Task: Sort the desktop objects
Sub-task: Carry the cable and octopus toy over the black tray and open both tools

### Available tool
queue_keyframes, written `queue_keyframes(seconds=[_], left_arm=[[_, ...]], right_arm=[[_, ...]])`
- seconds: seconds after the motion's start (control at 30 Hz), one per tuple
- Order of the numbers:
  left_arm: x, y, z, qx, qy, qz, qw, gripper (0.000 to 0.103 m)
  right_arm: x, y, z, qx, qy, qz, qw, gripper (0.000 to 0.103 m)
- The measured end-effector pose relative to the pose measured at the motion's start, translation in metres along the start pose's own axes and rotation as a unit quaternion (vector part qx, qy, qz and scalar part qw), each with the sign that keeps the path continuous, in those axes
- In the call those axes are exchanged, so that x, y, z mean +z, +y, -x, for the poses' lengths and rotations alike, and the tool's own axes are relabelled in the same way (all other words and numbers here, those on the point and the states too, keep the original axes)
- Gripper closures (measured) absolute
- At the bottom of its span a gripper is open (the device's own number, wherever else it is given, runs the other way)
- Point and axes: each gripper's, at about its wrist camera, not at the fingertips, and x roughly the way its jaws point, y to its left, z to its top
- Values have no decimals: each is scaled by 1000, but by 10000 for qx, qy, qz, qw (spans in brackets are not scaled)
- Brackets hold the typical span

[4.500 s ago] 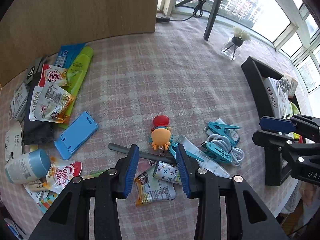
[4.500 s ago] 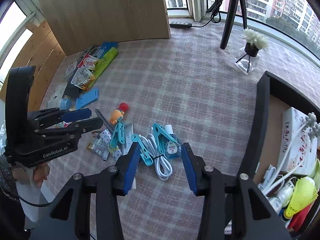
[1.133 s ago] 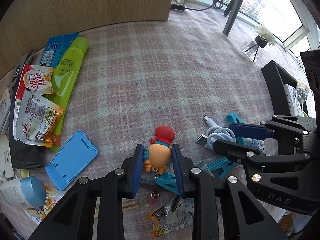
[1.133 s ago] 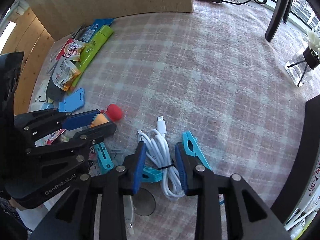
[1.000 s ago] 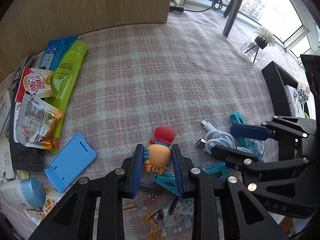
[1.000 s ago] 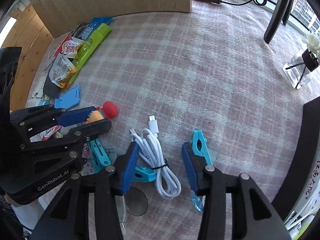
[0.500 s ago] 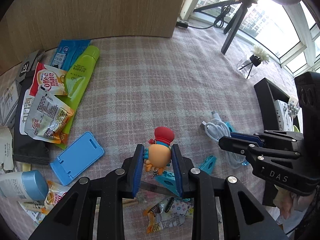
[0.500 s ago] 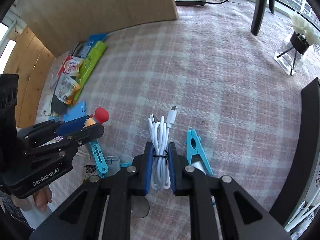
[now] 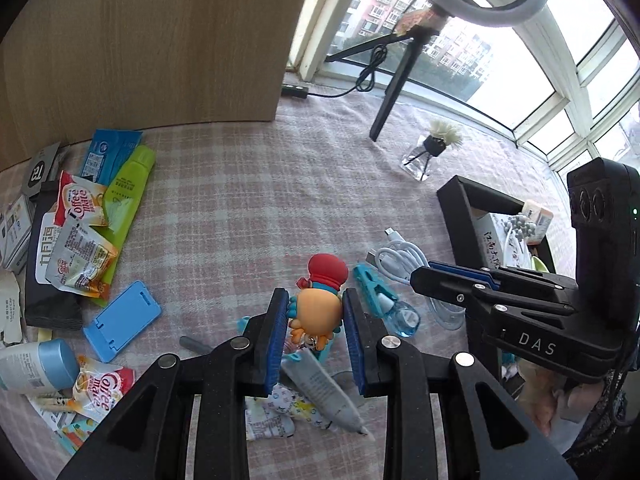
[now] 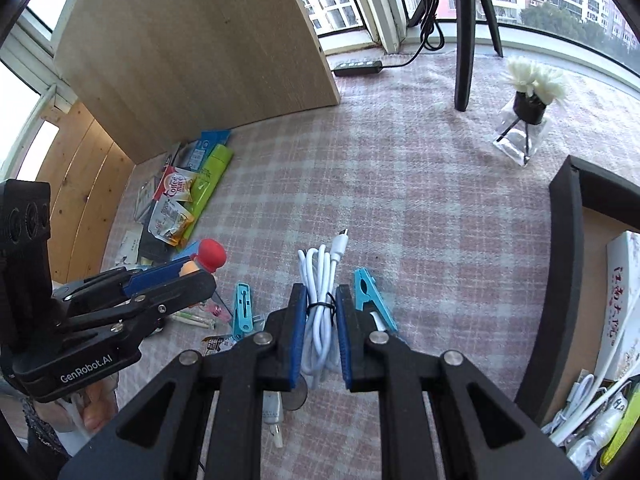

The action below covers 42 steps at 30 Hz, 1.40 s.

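My left gripper (image 9: pixel 314 312) is shut on an orange toy figure with a red hat (image 9: pixel 320 300) and holds it above the checked tablecloth. It also shows in the right wrist view (image 10: pixel 208 258). My right gripper (image 10: pixel 318 312) is shut on a coiled white USB cable (image 10: pixel 320 276), lifted off the cloth. The cable also shows in the left wrist view (image 9: pixel 400 258), held by the right gripper (image 9: pixel 424 274). Blue clothes pegs (image 10: pixel 370 296) lie below both grippers.
A black storage box (image 10: pixel 564 240) with packets and white items stands at the right. Snack sachets (image 9: pixel 80 240), a green tube (image 9: pixel 128 196), a blue phone stand (image 9: pixel 122 320) and a capped bottle (image 9: pixel 36 364) lie at the left. A wooden board (image 9: pixel 160 48), tripod leg (image 10: pixel 464 40) and vase (image 10: pixel 528 120) stand behind.
Both grippers closed on their objects and rose. The toy and the cable have come up off the cloth, and the view now takes in more of the table and window.
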Motion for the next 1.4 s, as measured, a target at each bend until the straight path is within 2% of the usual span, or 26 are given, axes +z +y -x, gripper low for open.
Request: queue_keyframes(seconds=[0.17,0.37,0.5,0.63,0.87,0.97,1.0,1.03,1.07,1.1,1.13,1.27,1.4], left_arm=[[0,-52,-3,-286,5,-418,9987,77],[-4,-122,-26,-564,191,-1048,9927,77],[-6,-163,-47,-740,359,-1323,9878,77],[-6,-204,-65,-744,405,-1618,9832,77],[-7,-249,-88,-726,530,-1953,9766,77],[-9,-258,-89,-760,566,-2032,9745,73],[-9,-259,-88,-737,564,-2024,9749,61],[-9,-258,-86,-740,508,-2005,9756,53],[-9,-257,-83,-713,431,-1988,9765,53],[-8,-254,-81,-650,397,-1983,9772,53],[-7,-251,-79,-615,382,-1965,9778,53],[-1,-225,-69,-540,349,-1663,9840,53],[1,-188,-58,-187,287,-1407,9895,53]], right_arm=[[-18,-24,40,-170,-430,-188,9988,88],[-50,-91,98,-646,-889,-762,9910,88],[-73,-144,136,-969,-1145,-1291,9802,88],[-100,-192,167,-1253,-1342,-1795,9665,88],[-138,-259,192,-1635,-1418,-2493,9439,88],[-148,-271,197,-1726,-1425,-2617,9388,88],[-148,-273,198,-1750,-1450,-2612,9382,87],[-149,-273,198,-1773,-1445,-2598,9382,77],[-148,-272,199,-1829,-1417,-2587,9378,68],[-147,-270,200,-1881,-1439,-2559,9372,51],[-145,-266,202,-1915,-1518,-2494,9371,46],[-133,-244,203,-2008,-1611,-2151,9420,46],[-115,-217,196,-1831,-1604,-1780,9535,46]])
